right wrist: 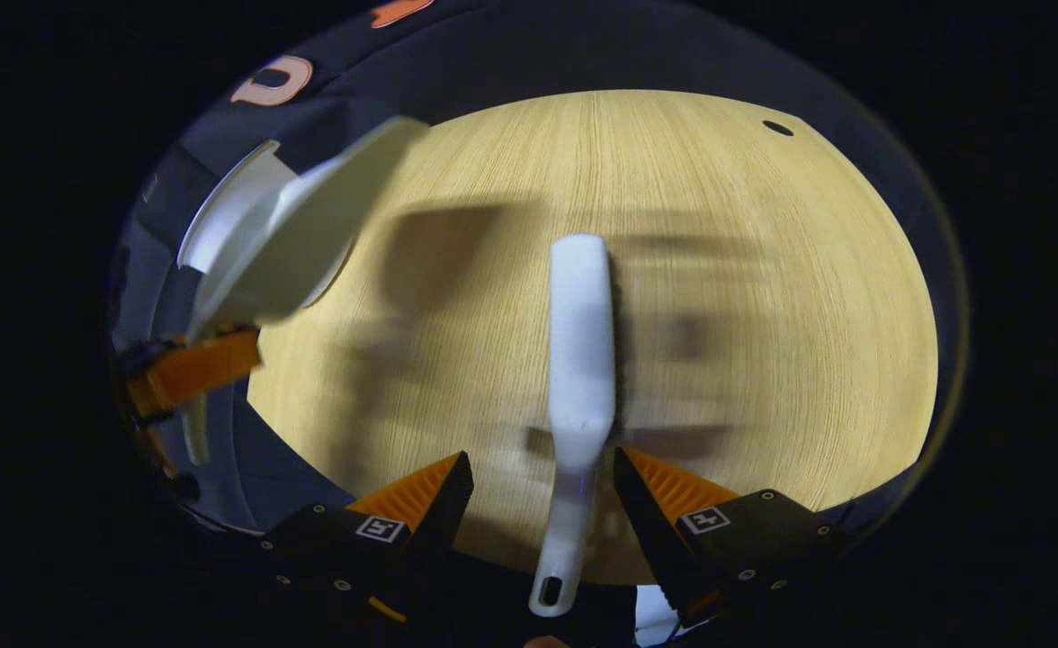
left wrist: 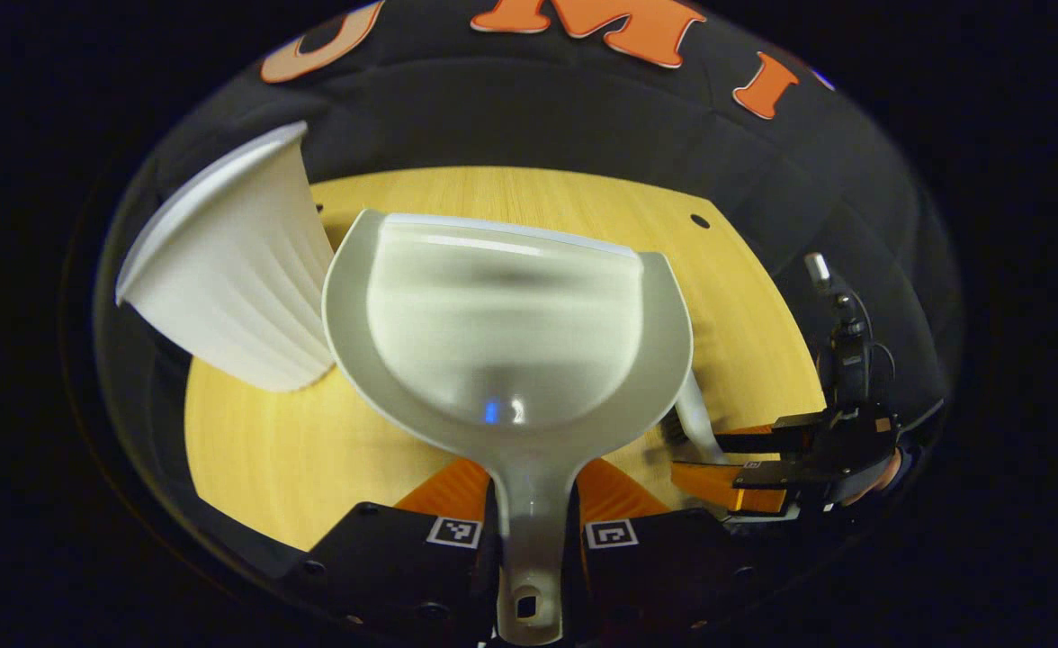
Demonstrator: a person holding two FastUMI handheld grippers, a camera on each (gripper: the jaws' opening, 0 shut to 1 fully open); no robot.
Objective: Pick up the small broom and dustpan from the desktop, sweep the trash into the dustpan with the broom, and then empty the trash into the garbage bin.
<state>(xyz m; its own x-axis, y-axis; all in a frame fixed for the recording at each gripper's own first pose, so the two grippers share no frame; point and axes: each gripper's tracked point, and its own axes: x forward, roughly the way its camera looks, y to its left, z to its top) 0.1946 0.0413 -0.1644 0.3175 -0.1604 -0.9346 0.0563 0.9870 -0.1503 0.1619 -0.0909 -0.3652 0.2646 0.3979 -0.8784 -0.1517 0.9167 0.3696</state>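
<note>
One dustpan (left wrist: pixel 511 315), one broom (right wrist: pixel 580 342), one garbage bin (left wrist: pixel 232 270)

The small broom (right wrist: pixel 580 342) is seen lengthwise in the middle of the right gripper view, its handle lying between the fingers of the right gripper (right wrist: pixel 542 504), which are spread wide and set apart from it on both sides. The wooden counter (right wrist: pixel 763 297) is spread beneath. At the far left, the dustpan (right wrist: pixel 295 243) is held tilted by the left gripper (right wrist: pixel 192 369), with the garbage bin (right wrist: pixel 223 202) just behind it
</note>
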